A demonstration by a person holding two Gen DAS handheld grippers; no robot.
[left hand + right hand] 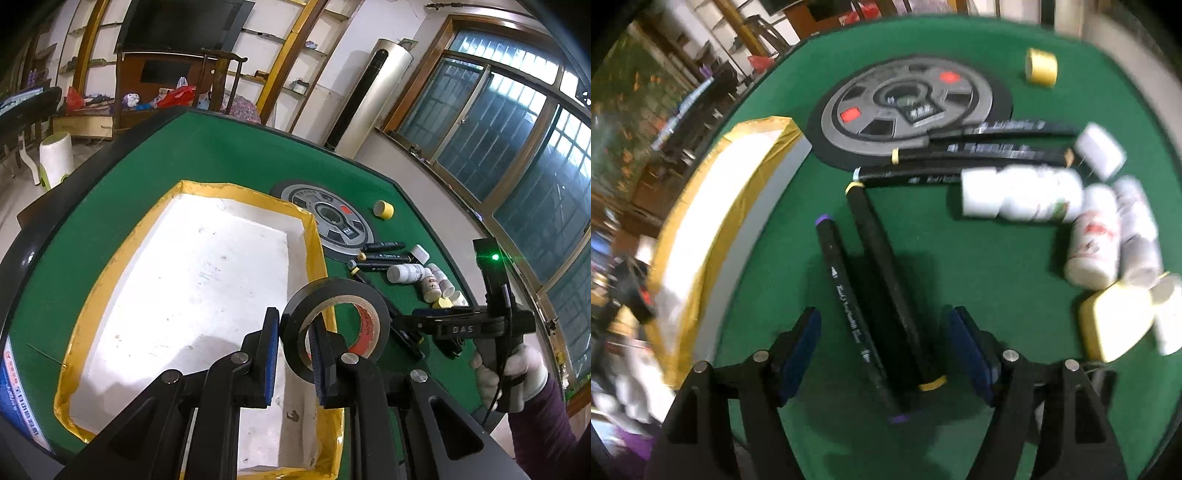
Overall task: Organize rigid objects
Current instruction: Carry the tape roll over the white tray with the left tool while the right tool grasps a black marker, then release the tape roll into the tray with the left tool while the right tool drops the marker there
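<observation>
The letters "DAS" stand in pale print on the black body of the right gripper (466, 329), seen from the left wrist camera. A black marker (855, 314) with purple ends carries a line of white script along its barrel, too blurred to read. The other markers (982, 149) and the white bottles (1093, 238) bear print that cannot be made out.

Black tape roll (334, 325) upright over white box (192, 295), markers (879, 295) flat on felt
</observation>
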